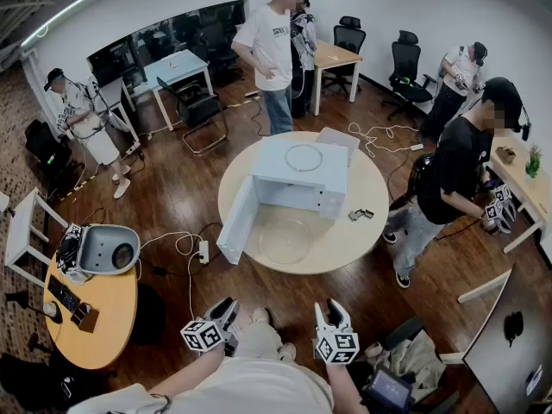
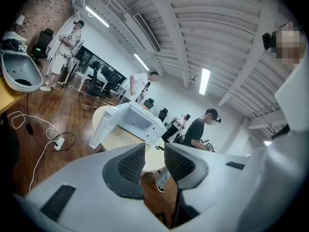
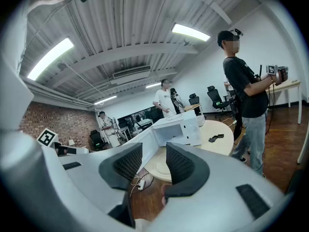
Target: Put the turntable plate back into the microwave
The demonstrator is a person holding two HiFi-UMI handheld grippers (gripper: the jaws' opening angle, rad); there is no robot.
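The glass turntable plate [image 1: 285, 241] is lying just in front of the microwave [image 1: 302, 175], whose door [image 1: 235, 224] is hanging open to receive it. The left gripper [image 1: 226, 305] and right gripper [image 1: 333, 310] are hovering well short of the microwave, jaws apart and empty, probably readying to approach

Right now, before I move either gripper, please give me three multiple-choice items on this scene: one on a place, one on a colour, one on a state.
1. Where does the turntable plate lie, relative to the microwave?
A. inside it
B. in front of it, on the round table
C. on top of it

2. What colour is the microwave?
A. black
B. red
C. white

3. In what state is its door?
A. open
B. shut
C. taken off

Answers:
1 B: the clear plate lies on the tabletop before the cavity.
2 C: its body is white in every view.
3 A: the door stands swung out.
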